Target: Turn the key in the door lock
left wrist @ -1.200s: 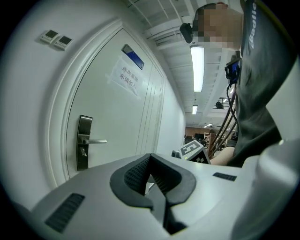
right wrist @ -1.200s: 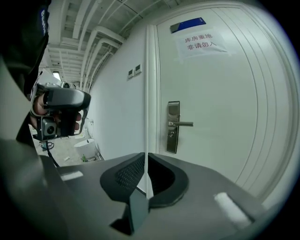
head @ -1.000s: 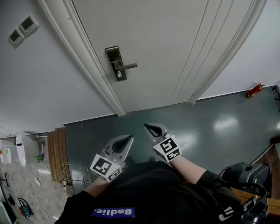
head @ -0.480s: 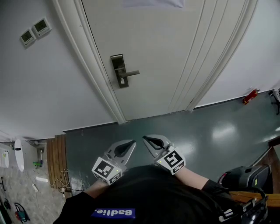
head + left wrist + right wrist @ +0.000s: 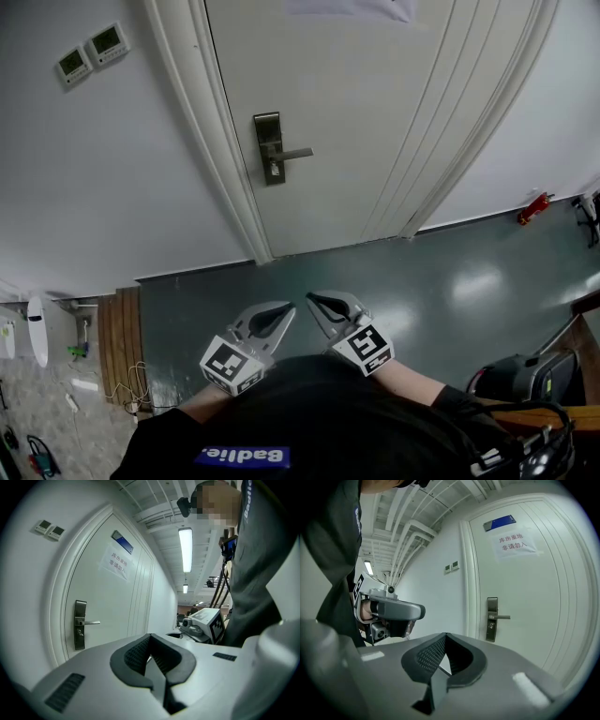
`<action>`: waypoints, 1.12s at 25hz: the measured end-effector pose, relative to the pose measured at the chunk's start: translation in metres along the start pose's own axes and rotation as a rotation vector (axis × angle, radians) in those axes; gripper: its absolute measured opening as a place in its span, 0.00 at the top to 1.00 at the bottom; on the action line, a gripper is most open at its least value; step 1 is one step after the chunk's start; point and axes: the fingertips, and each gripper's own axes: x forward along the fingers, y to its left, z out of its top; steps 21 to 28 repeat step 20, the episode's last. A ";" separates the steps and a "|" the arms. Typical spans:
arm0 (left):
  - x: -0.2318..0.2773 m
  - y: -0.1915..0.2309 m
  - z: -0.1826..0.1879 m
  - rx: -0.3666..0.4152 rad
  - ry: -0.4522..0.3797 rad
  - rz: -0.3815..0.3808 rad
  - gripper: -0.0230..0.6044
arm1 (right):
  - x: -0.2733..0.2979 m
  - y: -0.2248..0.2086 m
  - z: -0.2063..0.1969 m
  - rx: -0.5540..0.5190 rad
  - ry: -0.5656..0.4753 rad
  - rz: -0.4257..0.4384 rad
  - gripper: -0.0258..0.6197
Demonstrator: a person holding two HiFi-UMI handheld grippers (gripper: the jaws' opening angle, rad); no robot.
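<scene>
Key (image 5: 274,172) in door lock (image 5: 270,148), upper centre: small, stiff, likely slippery
Pinch its head; my left hand-held gripper (image 5: 288,307) and right hand-held gripper (image 5: 311,298) closed, empty

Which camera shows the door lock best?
The left gripper view: the door lock looks biggest there, with nothing in front of it. The right gripper view shows the lock whole but slightly smaller. The head view shows it smallest, from above.
</scene>
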 end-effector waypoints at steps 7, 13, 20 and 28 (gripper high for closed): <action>-0.012 0.000 0.000 0.008 -0.005 -0.010 0.97 | 0.004 0.010 0.000 0.006 0.012 0.000 0.96; -0.019 0.002 -0.002 0.006 -0.010 -0.007 0.97 | 0.008 0.016 0.001 0.006 0.017 0.006 0.96; -0.023 0.003 -0.004 0.004 -0.015 0.001 0.97 | 0.008 0.017 -0.002 0.015 0.020 -0.001 0.96; -0.023 0.003 -0.004 0.004 -0.015 0.001 0.97 | 0.008 0.017 -0.002 0.015 0.020 -0.001 0.96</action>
